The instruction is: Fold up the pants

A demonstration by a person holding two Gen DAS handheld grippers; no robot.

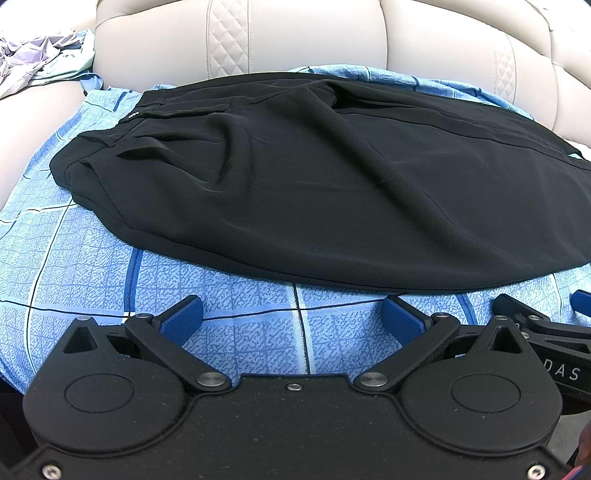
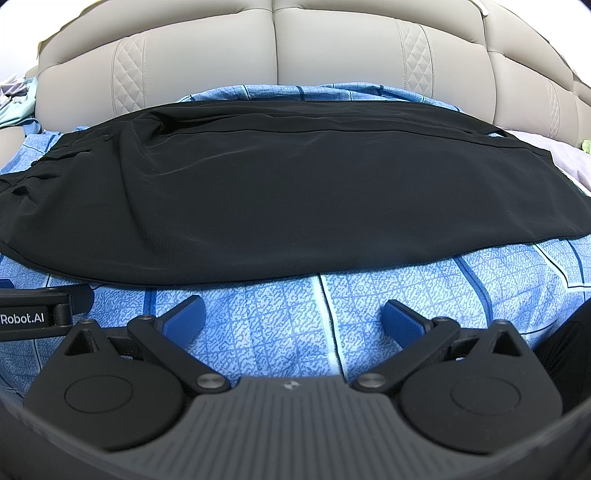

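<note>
Left wrist view, one black pants (image 1: 314,177) on one blue sheet (image 1: 92,258), two tools, left tool (image 1: 291,319) and right tool (image 2: 293,317), both spread apart, empty

Support surface: beige leather sofa (image 1: 295,33), padded backrest in vertical panels with diamond-quilted strips between them, seat cushion mostly covered. Directly on the seat: blue patterned sheet (image 1: 92,266), printed in a grid of light and darker blue squares with dark and white lines, spread across the cushion and reaching up to the backrest at the rear. On the sheet: black pants (image 1: 314,184), laid flat and lengthwise across it, waistband end at the left, legs running right, with sheet showing along the near edge. At the far left of the sofa, off the sheet: crumpled pale green and lilac clothes (image 1: 40,59).
</note>
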